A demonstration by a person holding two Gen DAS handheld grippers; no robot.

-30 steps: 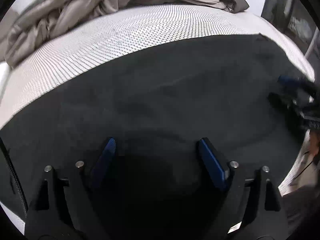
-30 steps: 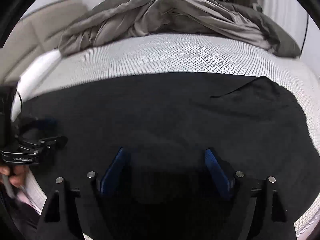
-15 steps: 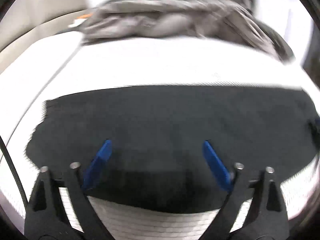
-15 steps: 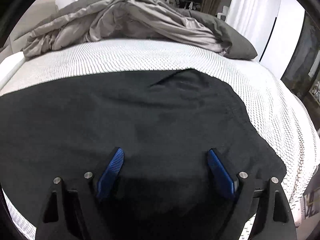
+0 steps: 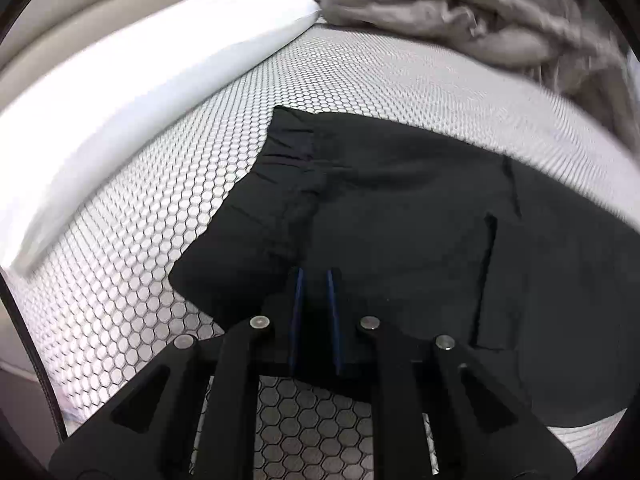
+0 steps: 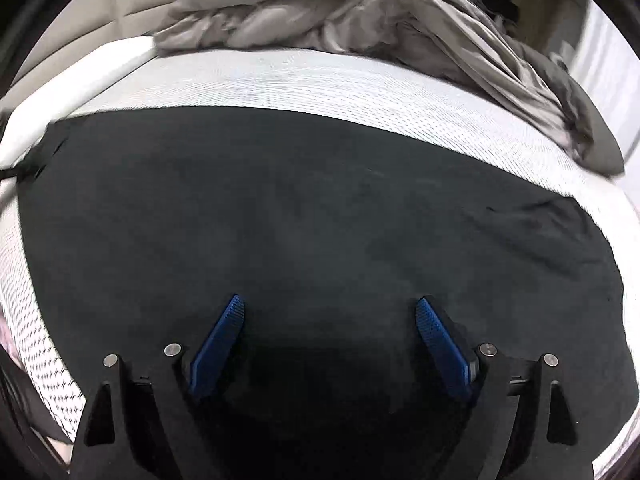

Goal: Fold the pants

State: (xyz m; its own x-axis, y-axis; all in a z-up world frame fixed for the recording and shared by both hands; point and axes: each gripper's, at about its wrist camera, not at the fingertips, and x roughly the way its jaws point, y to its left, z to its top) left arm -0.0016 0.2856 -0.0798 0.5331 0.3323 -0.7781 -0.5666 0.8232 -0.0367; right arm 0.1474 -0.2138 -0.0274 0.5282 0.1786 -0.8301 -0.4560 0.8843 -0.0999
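Left gripper [image 5: 314, 276] pinched nearly closed, apparently on pants [image 5: 400, 216] waistband edge; right gripper [image 6: 330, 312] spread wide, holding nothing, over pants mid-bed [image 5: 160, 208].

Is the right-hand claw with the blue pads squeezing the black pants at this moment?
No: the right gripper hangs over the black fabric pants with its blue pads spread wide apart, gripping nothing.

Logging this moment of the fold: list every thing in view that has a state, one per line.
Left tongs: shut on the near edge of the pants by the waistband.
Right tongs: open, over the pants, holding nothing.
Pants: spread flat on the mattress, waistband gathered.
Blanket: crumpled in a heap at the far side.
Mattress: uncovered.
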